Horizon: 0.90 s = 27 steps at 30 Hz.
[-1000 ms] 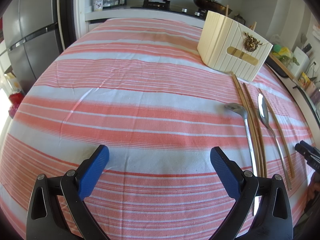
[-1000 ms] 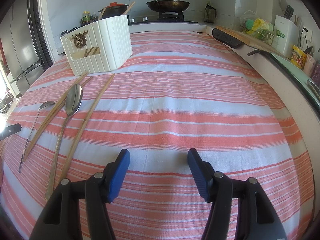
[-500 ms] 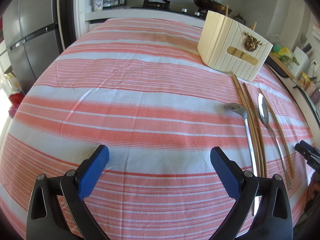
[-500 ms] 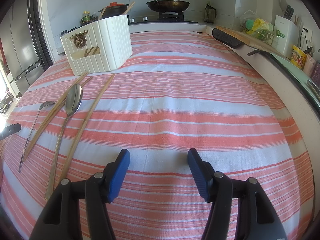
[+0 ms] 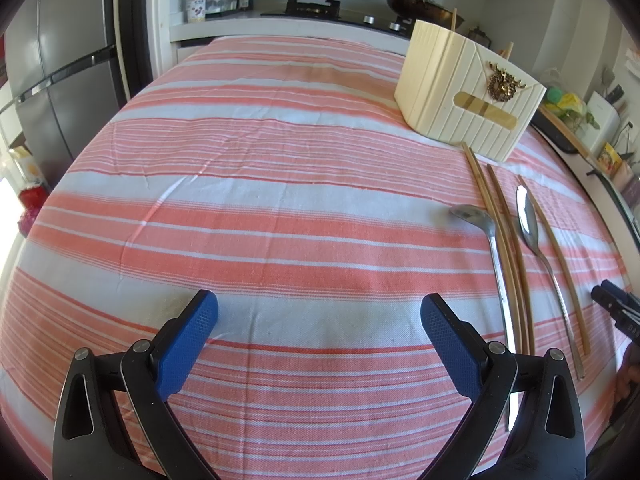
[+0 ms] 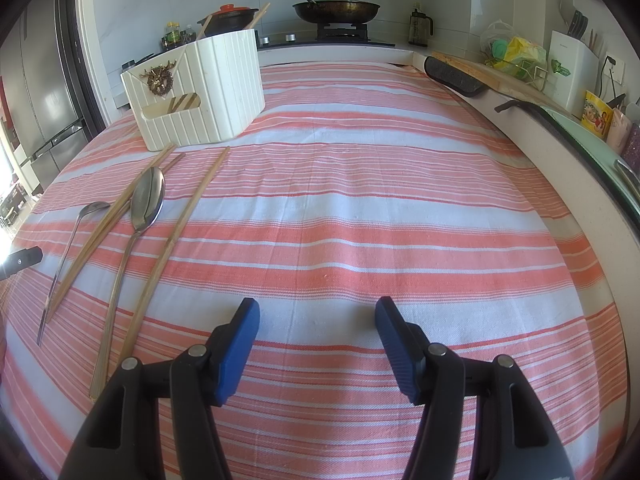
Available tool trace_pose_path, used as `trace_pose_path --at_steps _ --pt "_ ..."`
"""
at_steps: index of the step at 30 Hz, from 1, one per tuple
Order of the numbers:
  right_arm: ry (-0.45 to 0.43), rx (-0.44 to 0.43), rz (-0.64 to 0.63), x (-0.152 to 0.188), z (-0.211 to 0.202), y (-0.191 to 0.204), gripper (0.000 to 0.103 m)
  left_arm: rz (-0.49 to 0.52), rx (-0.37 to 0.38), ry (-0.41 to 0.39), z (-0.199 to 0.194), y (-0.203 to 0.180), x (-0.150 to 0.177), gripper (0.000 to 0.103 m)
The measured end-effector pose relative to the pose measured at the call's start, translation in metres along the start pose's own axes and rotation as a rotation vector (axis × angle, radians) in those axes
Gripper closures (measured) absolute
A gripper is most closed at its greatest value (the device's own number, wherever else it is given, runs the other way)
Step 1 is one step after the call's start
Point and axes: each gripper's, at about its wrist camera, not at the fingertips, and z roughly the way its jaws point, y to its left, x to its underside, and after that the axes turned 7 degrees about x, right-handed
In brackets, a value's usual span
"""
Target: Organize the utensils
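Nothing has moved: both grippers' fingers [image 5: 188, 340] [image 6: 238, 346] stay open, holding nothing.

Pink-and-white striped tablecloth [image 5: 280, 184]; cream holder [image 5: 452, 92]

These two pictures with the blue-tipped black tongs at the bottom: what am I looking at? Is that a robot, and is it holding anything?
No robot here. A person holds a hand tool in each hand, and each tool carries a wide-angle camera looking along its two fingers. One picture comes from the left gripper, the other from the right gripper. Both stand open over the striped tablecloth and hold nothing.

On the cloth lie two metal spoons, a smaller spoon and a larger spoon, with three wooden chopsticks lying loose among them. Behind them stands a cream utensil holder, which already has a couple of chopsticks poking out of it.

Both views show the same things from opposite sides: the utensils lie between the two tools, so they appear right in the left view and left in the right view.
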Motion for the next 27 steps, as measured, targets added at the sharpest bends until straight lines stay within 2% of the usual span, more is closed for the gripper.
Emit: trace_pose_path --at_steps 7,10,12,14,17,22,27 --pt "-0.001 -0.001 0.001 0.000 0.000 0.000 0.041 -0.037 0.024 -0.025 -0.015 -0.003 -0.006 0.002" --pt "-0.001 -0.003 0.003 0.000 -0.001 0.001 0.041 -0.051 0.073 -0.064 -0.028 -0.017 -0.011 0.002" --pt "-0.001 -0.003 0.002 0.000 0.000 0.001 0.041 -0.024 0.117 -0.059 -0.030 -0.033 -0.014 0.002" --pt "-0.001 -0.004 0.003 0.000 -0.001 0.000 0.041 0.040 0.125 -0.026 -0.022 -0.052 -0.017 0.002" --pt "-0.001 -0.004 0.003 0.000 -0.001 0.000 0.041 0.125 0.079 0.016 -0.003 -0.077 -0.019 0.002" --pt "-0.001 -0.004 0.003 0.000 -0.001 0.000 0.041 0.154 0.067 0.048 0.021 -0.096 -0.024 0.002" --pt "-0.001 -0.004 0.003 0.000 -0.001 0.000 0.041 0.211 -0.087 0.067 0.041 -0.096 -0.021 0.002"
